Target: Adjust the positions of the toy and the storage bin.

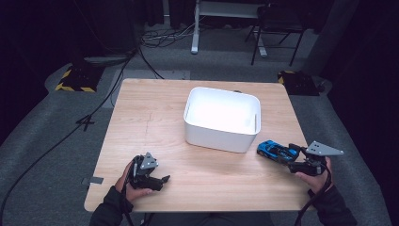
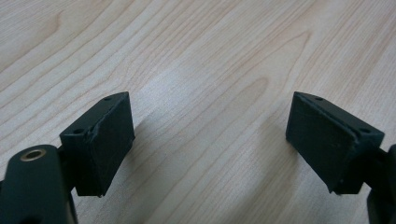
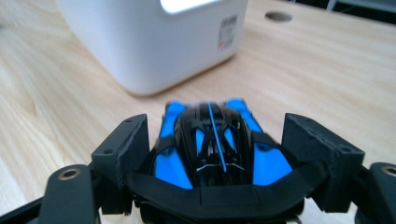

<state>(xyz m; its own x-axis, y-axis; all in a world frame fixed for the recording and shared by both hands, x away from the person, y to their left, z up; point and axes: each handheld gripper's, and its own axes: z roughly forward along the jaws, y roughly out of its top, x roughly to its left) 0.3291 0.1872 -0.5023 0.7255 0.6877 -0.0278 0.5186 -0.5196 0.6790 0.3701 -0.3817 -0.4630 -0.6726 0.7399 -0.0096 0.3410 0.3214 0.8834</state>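
Clamped across its rear flanks between the right tongs [image 3: 217,154], just short of the white bin [image 3: 154,42], the blue toy car [image 3: 210,140] looks light, rigid, glossy, slip-prone; left tongs [image 2: 210,140] gape empty.

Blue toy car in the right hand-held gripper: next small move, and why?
Probably carry it up and toward the white rectangular plastic bin. The right hand-held gripper has its jaws closed on the sides of the blue and black toy car, and the bin stands just ahead of the car with its top open. The left hand-held gripper is open with nothing between its jaws, so it need not move.
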